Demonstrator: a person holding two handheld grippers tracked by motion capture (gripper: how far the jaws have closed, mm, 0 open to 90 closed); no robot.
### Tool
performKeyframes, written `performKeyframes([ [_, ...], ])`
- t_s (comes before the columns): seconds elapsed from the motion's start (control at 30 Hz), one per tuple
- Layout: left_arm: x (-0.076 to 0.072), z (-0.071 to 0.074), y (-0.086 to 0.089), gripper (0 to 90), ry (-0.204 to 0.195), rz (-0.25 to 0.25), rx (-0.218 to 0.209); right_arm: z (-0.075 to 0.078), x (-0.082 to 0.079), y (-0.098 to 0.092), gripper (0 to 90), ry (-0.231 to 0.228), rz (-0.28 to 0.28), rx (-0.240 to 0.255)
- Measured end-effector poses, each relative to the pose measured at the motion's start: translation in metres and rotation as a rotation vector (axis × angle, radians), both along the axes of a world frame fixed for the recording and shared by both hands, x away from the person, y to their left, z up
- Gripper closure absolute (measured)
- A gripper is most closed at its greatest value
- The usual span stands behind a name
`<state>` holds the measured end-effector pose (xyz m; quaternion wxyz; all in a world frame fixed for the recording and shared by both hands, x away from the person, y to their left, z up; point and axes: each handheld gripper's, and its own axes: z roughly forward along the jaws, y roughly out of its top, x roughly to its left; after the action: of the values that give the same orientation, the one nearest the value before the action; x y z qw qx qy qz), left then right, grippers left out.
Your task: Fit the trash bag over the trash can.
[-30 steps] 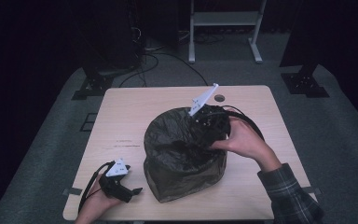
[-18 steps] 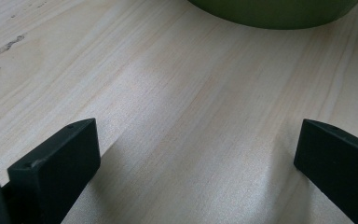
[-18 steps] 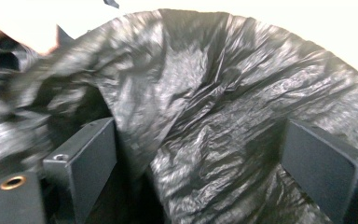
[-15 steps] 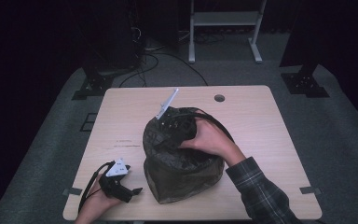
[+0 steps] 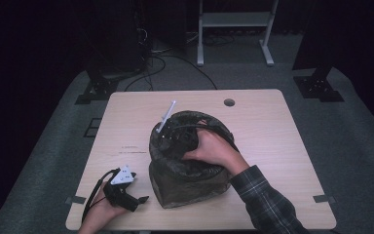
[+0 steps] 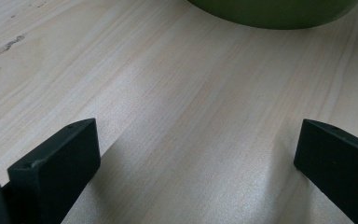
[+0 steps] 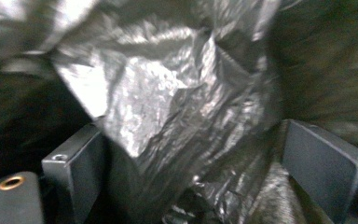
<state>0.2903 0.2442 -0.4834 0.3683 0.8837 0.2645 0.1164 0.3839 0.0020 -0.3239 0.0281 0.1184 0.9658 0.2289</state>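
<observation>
Black liner plastic (image 7: 168, 116) sits between my right gripper's (image 7: 186, 177) wide-open jaws, ungripped; I'd close low, then spread it over the bin (image 5: 190, 183) rim.

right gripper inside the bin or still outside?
Inside. In the high view the right gripper sits below the rim of the bin; its own view shows crumpled black liner between open fingers.

dim room, lit tabletop; right gripper view blurred, glary.
</observation>
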Motion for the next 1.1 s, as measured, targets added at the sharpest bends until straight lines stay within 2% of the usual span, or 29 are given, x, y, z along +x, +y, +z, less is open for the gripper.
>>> performKeyframes([
  [0.17, 0.0, 0.0, 0.0, 0.0, 0.0, 0.0, 0.0, 0.025, -0.003, -0.023, 9.0, -0.041, -0.023, 0.083],
  [0.27, 0.0, 0.0, 0.0, 0.0, 0.0, -0.001, 0.0, 0.04, -0.009, -0.04, 9.1, -0.047, -0.037, 0.129],
  [0.37, 0.0, 0.0, 0.0, 0.0, 0.0, -0.001, 0.0, 0.048, -0.022, -0.048, 9.0, -0.049, -0.01, 0.172],
  [0.5, 0.0, 0.0, -0.001, 0.0, 0.001, 0.0, 0.0, 0.042, -0.035, -0.043, 9.0, -0.043, 0.031, 0.17],
  [0.7, 0.0, 0.0, -0.001, 0.0, 0.001, 0.0, 0.0, 0.016, -0.037, -0.021, 9.0, -0.009, 0.048, 0.065],
  [0.8, 0.0, 0.0, -0.001, 0.0, 0.001, 0.0, 0.0, 0.012, -0.037, -0.018, 9.0, -0.005, 0.043, 0.057],
  [0.87, 0.0, 0.0, -0.001, 0.0, 0.001, -0.001, 0.0, 0.013, -0.036, -0.02, 9.0, -0.01, 0.04, 0.065],
  [1.1, 0.0, 0.0, -0.001, 0.0, 0.001, 0.0, 0.0, 0.04, -0.037, -0.051, 9.0, -0.051, 0.013, 0.196],
])
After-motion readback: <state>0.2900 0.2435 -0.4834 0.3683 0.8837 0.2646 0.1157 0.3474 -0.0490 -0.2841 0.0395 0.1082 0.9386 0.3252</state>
